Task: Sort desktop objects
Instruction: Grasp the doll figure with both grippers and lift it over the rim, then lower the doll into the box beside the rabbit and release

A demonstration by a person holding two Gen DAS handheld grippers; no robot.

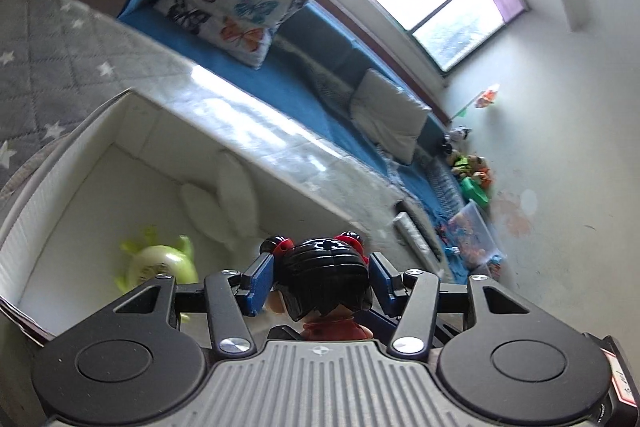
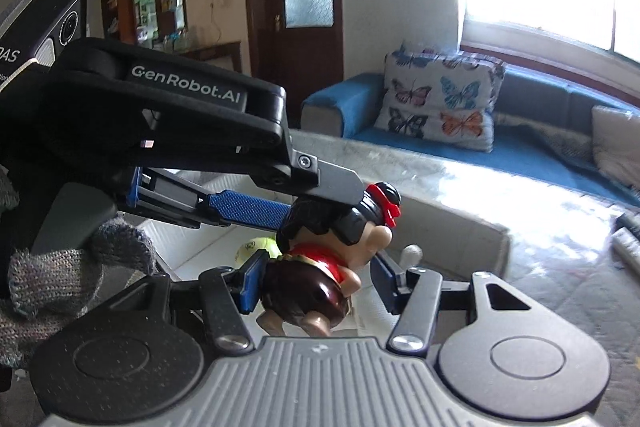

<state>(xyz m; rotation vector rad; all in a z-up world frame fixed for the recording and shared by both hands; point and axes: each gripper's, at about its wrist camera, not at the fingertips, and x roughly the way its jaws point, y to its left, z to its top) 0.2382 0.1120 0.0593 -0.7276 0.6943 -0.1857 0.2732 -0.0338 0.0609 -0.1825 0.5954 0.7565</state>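
Your left gripper (image 1: 322,277) fingers clamp the doll's (image 1: 326,279) head | your right gripper (image 2: 316,281) fingers flank its body, contact unclear | doll above the white box (image 1: 80,155), green toy (image 1: 160,263) inside.

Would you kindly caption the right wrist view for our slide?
Both grippers hold one doll: left gripper at its head, right gripper at its body, above a white box.
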